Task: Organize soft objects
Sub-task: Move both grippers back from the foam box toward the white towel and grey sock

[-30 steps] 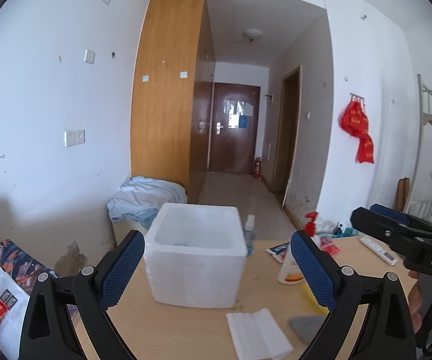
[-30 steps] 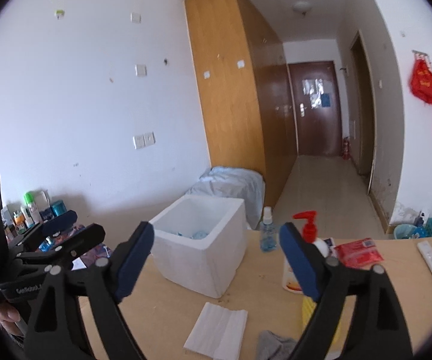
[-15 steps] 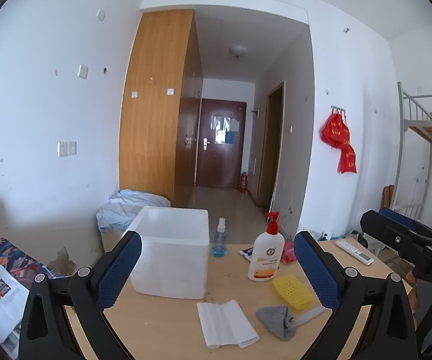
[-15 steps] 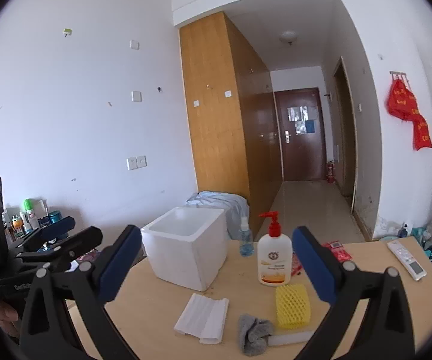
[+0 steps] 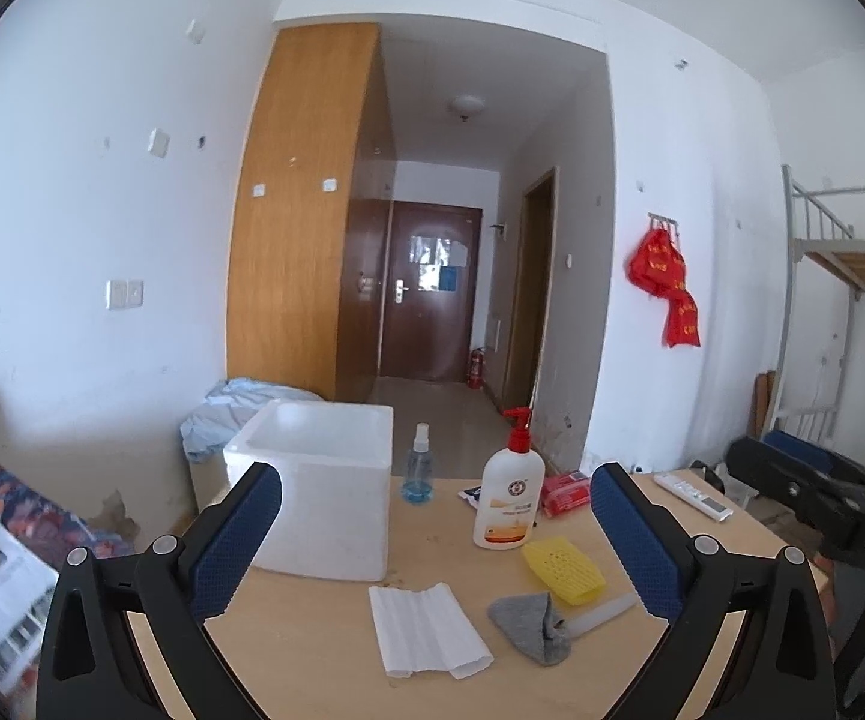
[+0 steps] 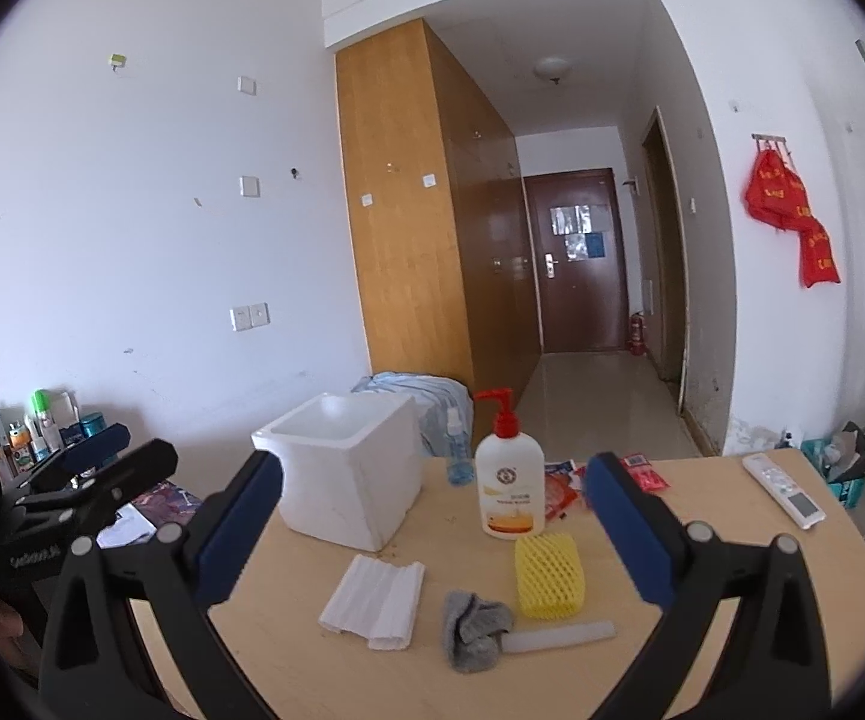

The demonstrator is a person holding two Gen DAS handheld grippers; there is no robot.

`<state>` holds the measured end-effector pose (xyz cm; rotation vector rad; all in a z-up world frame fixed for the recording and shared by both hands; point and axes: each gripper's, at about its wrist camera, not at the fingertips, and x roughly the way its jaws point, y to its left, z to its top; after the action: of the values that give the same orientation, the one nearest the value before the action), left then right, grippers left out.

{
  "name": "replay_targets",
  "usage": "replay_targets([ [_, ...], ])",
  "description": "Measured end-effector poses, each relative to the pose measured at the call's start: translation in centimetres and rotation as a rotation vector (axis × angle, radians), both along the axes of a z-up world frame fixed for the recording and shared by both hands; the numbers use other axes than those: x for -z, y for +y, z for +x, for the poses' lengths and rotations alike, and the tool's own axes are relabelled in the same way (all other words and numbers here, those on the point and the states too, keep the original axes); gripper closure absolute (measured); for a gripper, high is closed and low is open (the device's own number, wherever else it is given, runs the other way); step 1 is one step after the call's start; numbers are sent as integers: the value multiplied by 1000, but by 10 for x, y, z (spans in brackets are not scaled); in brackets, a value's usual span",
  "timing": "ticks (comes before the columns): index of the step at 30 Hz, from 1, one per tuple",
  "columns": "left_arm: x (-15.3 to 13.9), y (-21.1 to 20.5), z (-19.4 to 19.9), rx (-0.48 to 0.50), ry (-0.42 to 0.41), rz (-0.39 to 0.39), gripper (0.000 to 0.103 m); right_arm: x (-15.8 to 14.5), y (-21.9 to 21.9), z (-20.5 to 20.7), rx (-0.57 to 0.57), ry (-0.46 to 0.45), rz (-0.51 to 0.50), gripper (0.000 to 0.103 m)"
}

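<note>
1. Both cameras have pulled back and tilted since the earlier frames, so the tabletop items that were cut off at the lower edge a second ago now sit in full view in the lower centre.
2. Left gripper (image 5: 435, 531) is spread wide with nothing between its blue, dimple-textured pads (image 5: 234, 540); it hangs above the near edge of the wooden table (image 5: 312, 660).
3. Right gripper (image 6: 432, 525) is likewise wide apart and empty, its black frame filling the lower corners of the right wrist view.
4. White foam box (image 5: 321, 492), a thick-walled cube with an open top, stands left of centre on the table; from this angle I cannot tell what lies inside.
5. Folded white foam sheet (image 5: 426, 630), ribbed and wavy-edged, lies flat in the lower centre, just in front of the box.
6. Crumpled grey cloth (image 5: 531, 624) sits to the right of the sheet, touching a translucent white tube (image 5: 603, 609).
7. Yellow foam net sleeve (image 5: 563, 569), a soft mesh of small holes, lies just above the cloth, below the pump bottle (image 5: 509, 501).
8. That bottle is white plastic with a red pump; a small clear spray bottle (image 5: 418, 468) with blue liquid stands to its left.
9. Red packets (image 5: 564, 489) and a white remote control (image 5: 693, 495) lie toward the right of the table.
</note>
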<state>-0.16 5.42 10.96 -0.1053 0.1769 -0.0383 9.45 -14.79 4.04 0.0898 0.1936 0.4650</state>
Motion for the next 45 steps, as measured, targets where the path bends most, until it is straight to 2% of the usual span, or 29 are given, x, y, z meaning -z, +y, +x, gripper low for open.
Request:
replay_targets([
  [6, 15, 3, -1, -6, 4, -38, 0, 15, -8, -4, 21, 7, -13, 1],
  [12, 31, -4, 3, -2, 18, -20, 0, 34, -10, 6, 12, 74, -1, 1],
  [18, 46, -10, -3, -16, -14, 16, 0, 56, -15, -1, 20, 71, 2, 1],
  [24, 64, -12, -3, -12, -10, 1, 0, 73, -20, -4, 55, 82, -18, 1],
  [30, 75, -20, 5, 4, 36, 38, 0, 73, -15, 1, 58, 97, -57, 1],
  [45, 85, -24, 23, 36, 101, 40, 0, 81, -5, 17, 35, 156, -76, 1],
])
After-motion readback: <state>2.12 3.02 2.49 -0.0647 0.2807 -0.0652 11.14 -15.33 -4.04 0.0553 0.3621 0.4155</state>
